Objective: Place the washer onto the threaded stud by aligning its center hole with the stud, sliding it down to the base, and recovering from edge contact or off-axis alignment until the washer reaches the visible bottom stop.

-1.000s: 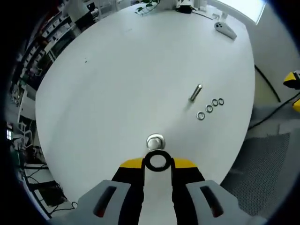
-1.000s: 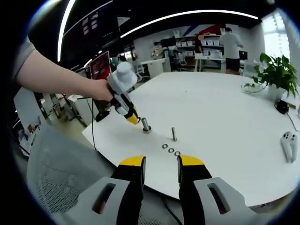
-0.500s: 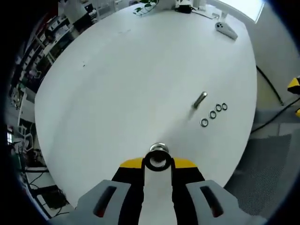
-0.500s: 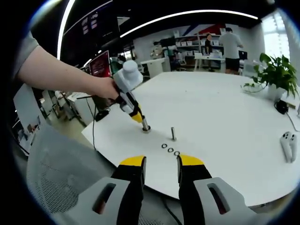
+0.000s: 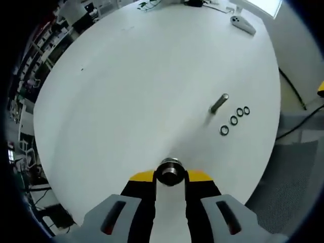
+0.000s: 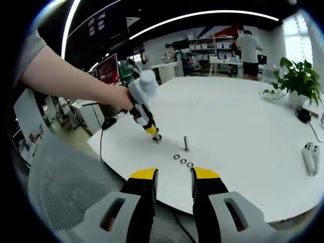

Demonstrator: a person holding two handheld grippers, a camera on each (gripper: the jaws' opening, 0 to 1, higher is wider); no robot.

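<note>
White table (image 5: pixel 142 76) across most of the left gripper view. Left gripper (image 5: pixel 170 175) at bottom centre, clamped on the washer (image 5: pixel 170 172) over the stud (image 6: pixel 157 136). Right gripper (image 6: pixel 173 174) parted, empty. Spare washers (image 5: pixel 234 120) right of centre. Probably light, stiff, slippery; best pinched at the rim. No legible writing.

Two studs (image 5: pixel 169 170) (image 5: pixel 218 103) | four washers: one held (image 5: pixel 169 174), three loose (image 5: pixel 234 120) | two grippers (image 5: pixel 169 177) (image 6: pixel 173 174) | one plant (image 6: pixel 297 76)
</note>
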